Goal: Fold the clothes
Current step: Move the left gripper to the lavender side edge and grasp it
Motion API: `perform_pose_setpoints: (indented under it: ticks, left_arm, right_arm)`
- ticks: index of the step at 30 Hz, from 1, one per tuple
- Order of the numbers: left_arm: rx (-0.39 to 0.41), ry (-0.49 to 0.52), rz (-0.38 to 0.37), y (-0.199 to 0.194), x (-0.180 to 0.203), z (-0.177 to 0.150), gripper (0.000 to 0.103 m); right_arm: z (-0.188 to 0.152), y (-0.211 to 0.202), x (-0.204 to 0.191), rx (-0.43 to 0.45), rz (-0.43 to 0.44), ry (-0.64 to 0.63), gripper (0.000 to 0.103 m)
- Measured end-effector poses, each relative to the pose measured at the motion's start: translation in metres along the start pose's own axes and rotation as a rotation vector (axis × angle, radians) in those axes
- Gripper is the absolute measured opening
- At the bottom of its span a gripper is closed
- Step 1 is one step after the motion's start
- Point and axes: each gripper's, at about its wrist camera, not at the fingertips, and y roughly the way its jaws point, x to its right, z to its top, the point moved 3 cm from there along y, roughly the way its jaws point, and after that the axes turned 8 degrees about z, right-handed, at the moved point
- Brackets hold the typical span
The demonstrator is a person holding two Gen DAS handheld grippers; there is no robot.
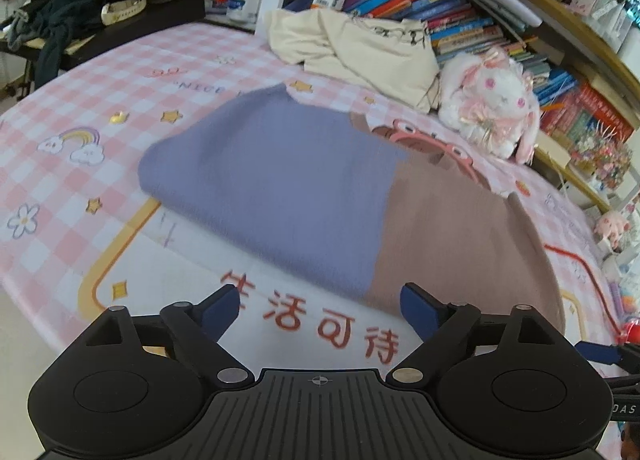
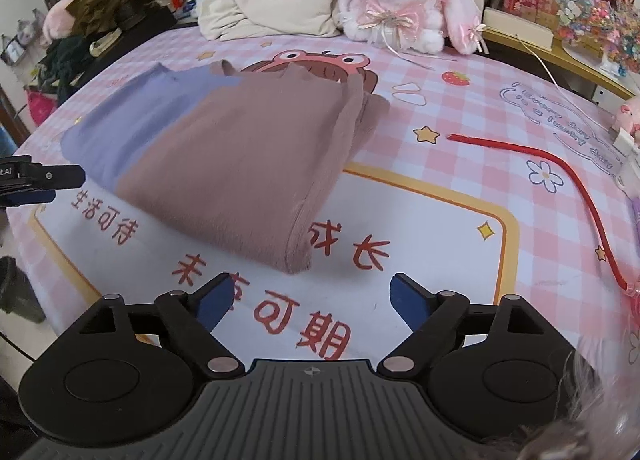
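Note:
A folded garment, half purple (image 1: 272, 180) and half brown (image 1: 460, 244), lies flat on the pink checked table mat (image 1: 80, 180). In the right wrist view the brown half (image 2: 248, 164) is nearer and the purple half (image 2: 132, 124) lies behind it at left. My left gripper (image 1: 320, 306) is open, just short of the garment's near edge, with nothing between its fingers. My right gripper (image 2: 310, 298) is open too, a little in front of the brown folded corner. The left gripper's tip (image 2: 44, 178) shows at the left edge of the right wrist view.
A cream garment (image 1: 360, 48) is heaped at the back of the table next to a white and pink plush rabbit (image 1: 492, 100). A red cord (image 2: 576, 188) runs along the right side. Books fill the shelves (image 1: 460, 12) behind. Dark clothes (image 1: 60, 20) pile up at far left.

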Motion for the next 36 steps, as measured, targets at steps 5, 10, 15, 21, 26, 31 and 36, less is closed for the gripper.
perform_pose_setpoints:
  ticks: [5, 10, 15, 21, 26, 31, 36]
  left_arm:
    - [-0.045, -0.030, -0.021, 0.001, -0.003, -0.002, 0.091]
    - [-0.073, -0.058, -0.043, 0.006, -0.008, 0.003, 0.091]
    - [-0.171, -0.119, -0.062, 0.023, -0.021, 0.006, 0.092]
    - [-0.216, -0.238, -0.110, 0.035, -0.043, 0.014, 0.092]
    - [-0.200, -0.326, -0.145, 0.043, -0.059, 0.026, 0.092]
    - [-0.191, -0.456, -0.197, 0.054, -0.077, 0.040, 0.093]
    - [-0.181, -0.654, -0.270, 0.065, -0.102, 0.048, 0.092]
  right_arm:
    - [-0.003, 0.002, -0.002, -0.020, 0.013, -0.005, 0.087]
    - [-0.003, 0.004, -0.008, -0.027, 0.019, 0.003, 0.089]
    - [-0.001, 0.005, -0.017, -0.030, 0.003, 0.013, 0.089]
    - [0.002, 0.009, -0.025, -0.034, -0.018, 0.034, 0.090]
    - [0.004, 0.011, -0.032, -0.034, -0.043, 0.045, 0.090]
    - [0.006, 0.013, -0.036, -0.033, -0.073, 0.061, 0.090]
    - [0.011, 0.014, -0.038, -0.029, -0.104, 0.079, 0.090]
